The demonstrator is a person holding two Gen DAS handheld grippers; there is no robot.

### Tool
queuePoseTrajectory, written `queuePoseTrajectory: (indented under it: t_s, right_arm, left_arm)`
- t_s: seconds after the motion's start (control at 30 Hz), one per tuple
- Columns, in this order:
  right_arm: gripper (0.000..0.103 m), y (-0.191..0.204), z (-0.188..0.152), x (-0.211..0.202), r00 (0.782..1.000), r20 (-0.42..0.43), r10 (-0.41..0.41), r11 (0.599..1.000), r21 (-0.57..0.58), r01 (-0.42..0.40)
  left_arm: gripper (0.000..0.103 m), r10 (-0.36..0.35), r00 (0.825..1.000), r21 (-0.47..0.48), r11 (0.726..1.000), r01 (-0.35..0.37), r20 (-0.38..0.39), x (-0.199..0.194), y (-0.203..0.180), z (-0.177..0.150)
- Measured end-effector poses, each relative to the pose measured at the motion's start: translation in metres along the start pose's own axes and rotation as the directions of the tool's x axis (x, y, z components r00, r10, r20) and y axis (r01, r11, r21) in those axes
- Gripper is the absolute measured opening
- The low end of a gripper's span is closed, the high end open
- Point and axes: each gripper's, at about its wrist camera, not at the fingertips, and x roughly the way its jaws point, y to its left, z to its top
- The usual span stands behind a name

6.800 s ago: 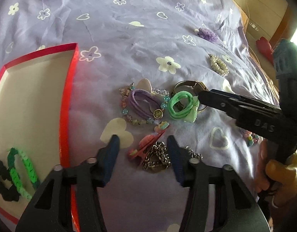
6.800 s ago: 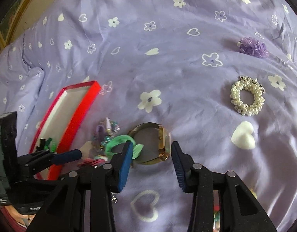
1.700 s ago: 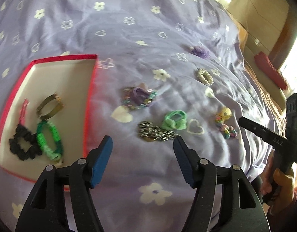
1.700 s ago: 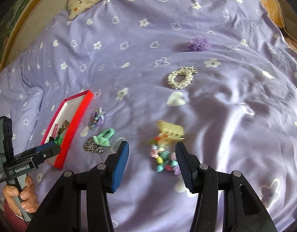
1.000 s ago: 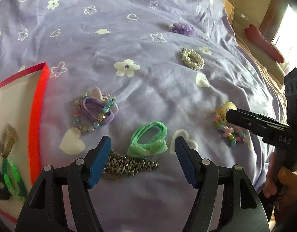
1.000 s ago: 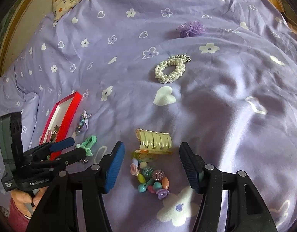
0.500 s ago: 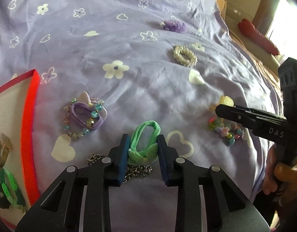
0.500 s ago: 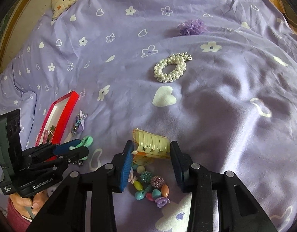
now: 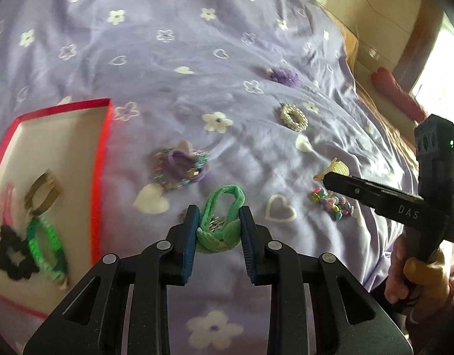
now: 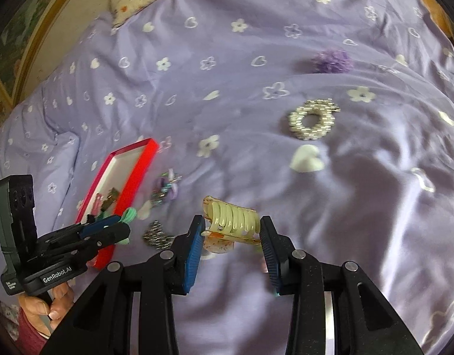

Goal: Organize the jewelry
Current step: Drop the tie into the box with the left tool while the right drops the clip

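My left gripper point(image 9: 219, 222) is shut on a green hair tie point(image 9: 224, 216) and holds it above the purple bedspread; it also shows in the right wrist view point(image 10: 120, 230). My right gripper point(image 10: 231, 230) is shut on a pale yellow claw hair clip point(image 10: 234, 217), lifted off the bed. The red-rimmed box point(image 9: 101, 153) lies at the left and holds a gold watch point(image 9: 43, 192), a green bracelet point(image 9: 46, 242), a black scrunchie point(image 9: 12, 254) and a pink clip point(image 9: 8, 204).
On the bedspread lie a purple tie with a bead bracelet point(image 9: 182, 168), a silver chain point(image 10: 157, 236), a colourful bead bracelet point(image 9: 333, 204), a pearl bracelet point(image 9: 295, 117) and a purple flower clip point(image 9: 283, 75). The bed's edge and the floor are at the right.
Both grippers have lifted their pieces off the bed. The left one has swung toward the box with the green hair tie; the right one has raised the yellow claw clip off the beads.
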Motion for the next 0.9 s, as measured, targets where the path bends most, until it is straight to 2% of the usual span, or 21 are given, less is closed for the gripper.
queuePoseTrajectory:
  t_s: [0.6, 0.9]
  right_arm:
    - [0.038, 0.068, -0.014, 0.018, 0.994, -0.059, 0.087, 0.991, -0.100, -0.092]
    - [0.038, 0.105, -0.016, 0.034, 0.986, -0.100, 0.136, 0.977, -0.152, -0.151]
  left_arm:
    - [0.025, 0.040, 0.998, -0.119, 0.992, -0.035, 0.039, -0.041, 0.045, -0.030]
    - [0.025, 0.083, 0.994, -0.178, 0.981, -0.071, 0.064, -0.063, 0.075, -0.042]
